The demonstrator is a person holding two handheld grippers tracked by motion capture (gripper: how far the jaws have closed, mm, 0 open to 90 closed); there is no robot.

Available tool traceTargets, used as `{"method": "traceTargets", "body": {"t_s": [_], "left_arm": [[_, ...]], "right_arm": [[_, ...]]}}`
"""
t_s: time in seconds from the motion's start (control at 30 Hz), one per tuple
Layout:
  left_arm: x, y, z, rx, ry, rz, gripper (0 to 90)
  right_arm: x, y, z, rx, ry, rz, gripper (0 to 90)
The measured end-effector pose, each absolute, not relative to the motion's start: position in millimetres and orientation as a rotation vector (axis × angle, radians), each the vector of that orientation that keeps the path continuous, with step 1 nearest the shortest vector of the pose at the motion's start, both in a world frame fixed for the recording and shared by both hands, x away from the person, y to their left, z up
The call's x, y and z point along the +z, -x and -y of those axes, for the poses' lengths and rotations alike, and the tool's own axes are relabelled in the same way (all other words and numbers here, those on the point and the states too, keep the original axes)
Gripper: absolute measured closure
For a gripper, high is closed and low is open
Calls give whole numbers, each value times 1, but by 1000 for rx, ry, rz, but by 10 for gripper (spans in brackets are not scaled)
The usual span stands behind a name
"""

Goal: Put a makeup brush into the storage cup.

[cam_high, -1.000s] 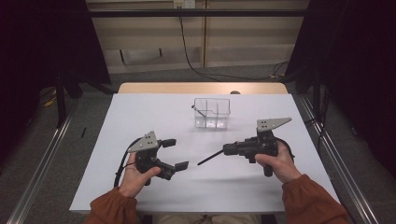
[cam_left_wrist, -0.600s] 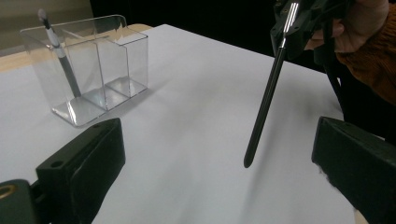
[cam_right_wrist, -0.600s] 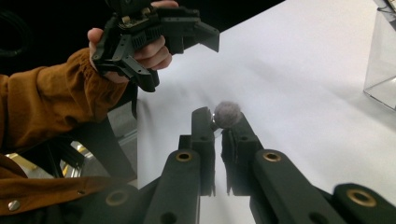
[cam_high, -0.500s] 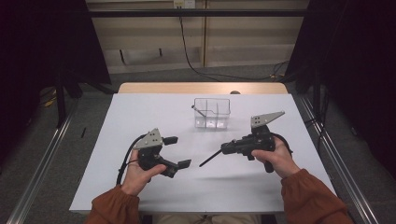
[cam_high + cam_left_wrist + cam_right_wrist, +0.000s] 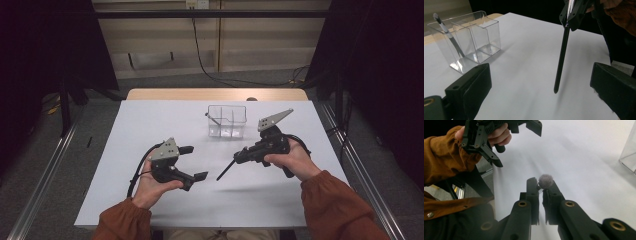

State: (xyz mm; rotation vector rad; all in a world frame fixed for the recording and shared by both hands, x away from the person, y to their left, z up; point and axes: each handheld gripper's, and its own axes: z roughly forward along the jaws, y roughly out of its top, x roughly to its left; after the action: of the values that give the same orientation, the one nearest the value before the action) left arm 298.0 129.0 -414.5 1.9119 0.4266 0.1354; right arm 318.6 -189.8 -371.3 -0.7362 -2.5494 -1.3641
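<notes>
A lab: white table [image 5: 150,125] amid dark curtains [image 5: 45,45].

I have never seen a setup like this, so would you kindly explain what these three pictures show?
A person at a white table holds a hand-operated two-jaw gripper in each hand. The high view looks down from above; the other two pictures come from cameras riding on each gripper. The left gripper is open and empty. The right gripper is shut on a thin dark brush, raised above the table, tip slanting down. A clear divided container stands on the table, with another brush leaning in one compartment.
</notes>
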Motion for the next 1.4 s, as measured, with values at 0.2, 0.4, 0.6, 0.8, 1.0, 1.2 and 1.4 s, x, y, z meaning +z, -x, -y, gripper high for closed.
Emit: {"method": "traceTargets", "body": {"t_s": [0.2,0.4,0.6,0.8,1.0,1.2,1.4], "left_arm": [[-414,-298,-125,130,-1915,-424,37],[-414,-296,-119,122,-1934,-396,45],[-414,-295,-112,120,-1945,-387,45],[-416,-294,-105,130,-1965,-388,69],[-420,-295,-96,90,-1968,-371,204],[-423,-295,-86,68,-1966,-344,389],[-423,-295,-78,74,-1990,-326,538]], "right_arm": [[-362,-322,184,-1270,719,2592,836],[-351,-326,178,-1143,707,2656,839],[-344,-328,174,-1080,702,2683,838],[-344,-329,170,-1053,710,2679,838],[-347,-330,163,-1037,690,2681,838],[-348,-331,158,-1025,682,2682,838],[-349,-330,154,-1007,671,2692,837]]}}
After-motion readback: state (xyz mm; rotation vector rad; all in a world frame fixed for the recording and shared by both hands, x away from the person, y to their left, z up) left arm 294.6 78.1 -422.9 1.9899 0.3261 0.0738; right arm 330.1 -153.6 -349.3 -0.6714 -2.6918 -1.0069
